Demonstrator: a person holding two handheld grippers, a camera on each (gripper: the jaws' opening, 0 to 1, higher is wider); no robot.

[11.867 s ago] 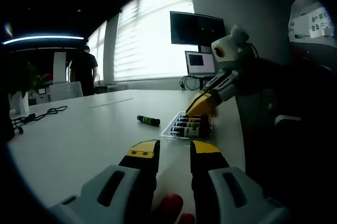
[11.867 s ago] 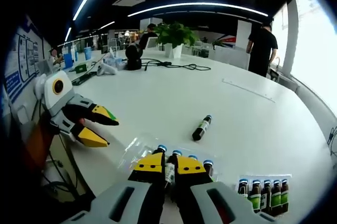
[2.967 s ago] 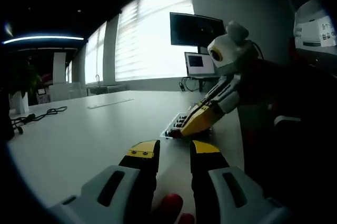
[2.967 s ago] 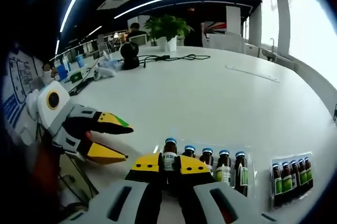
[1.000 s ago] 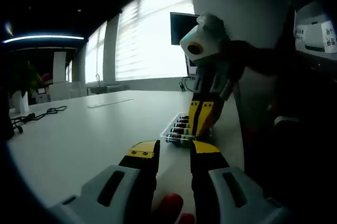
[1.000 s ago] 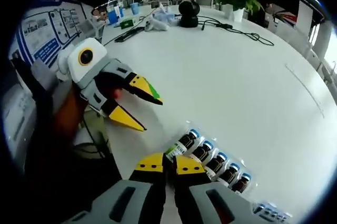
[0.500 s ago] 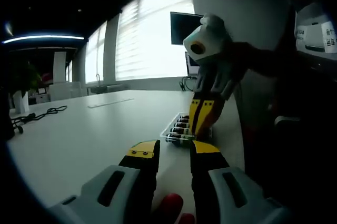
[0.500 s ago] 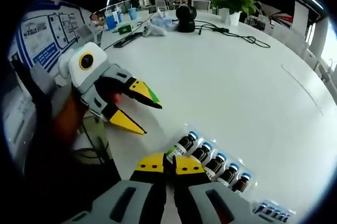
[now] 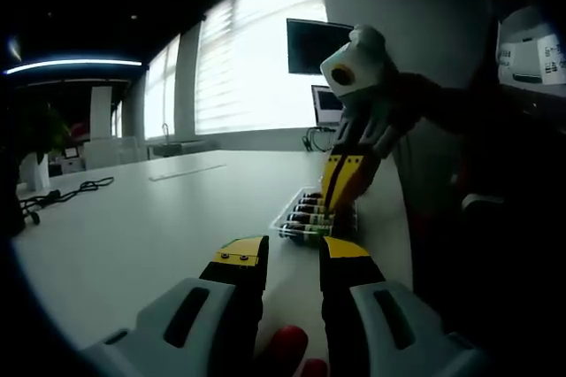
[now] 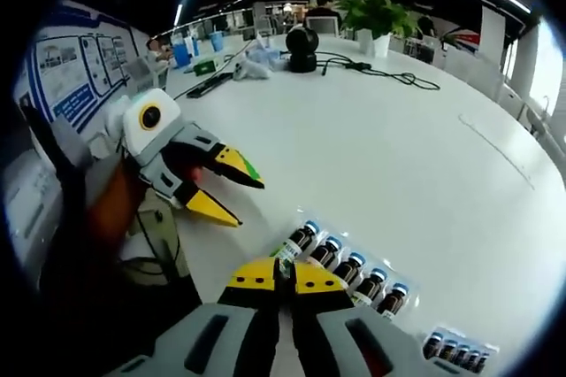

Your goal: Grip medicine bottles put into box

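White tabletop (image 10: pixel 416 156) filled most of both views, in an office with bright blinds, a monitor (image 9: pixel 320 47), a potted plant (image 10: pixel 376 12) and a black cable (image 10: pixel 380 72) beyond.

In the right gripper view, five medicine bottles (image 10: pixel 345 273) with blue caps were seen lying side by side in a clear box (image 10: pixel 389 271) just ahead of the right gripper (image 10: pixel 276 276), whose yellow-tipped jaws were closed together on nothing, poised over the near end of the row. A second box of bottles (image 10: pixel 455 343) lay near the first, toward the lower right.

The left gripper (image 9: pixel 292 253) was held low over the table, well apart from the boxes; its jaws stood parted with nothing between them, as was also seen from the right gripper view (image 10: pixel 225 187).

No loose bottle was seen on the table, so the packing step was judged to be done or nearly so. Any next move would call for the right gripper to be lifted clear without the row being nudged.

Labels on the bottles were green and white, but no writing could be read. A blue-and-white poster (image 10: pixel 62 67) at the left was likewise too blurred to read.
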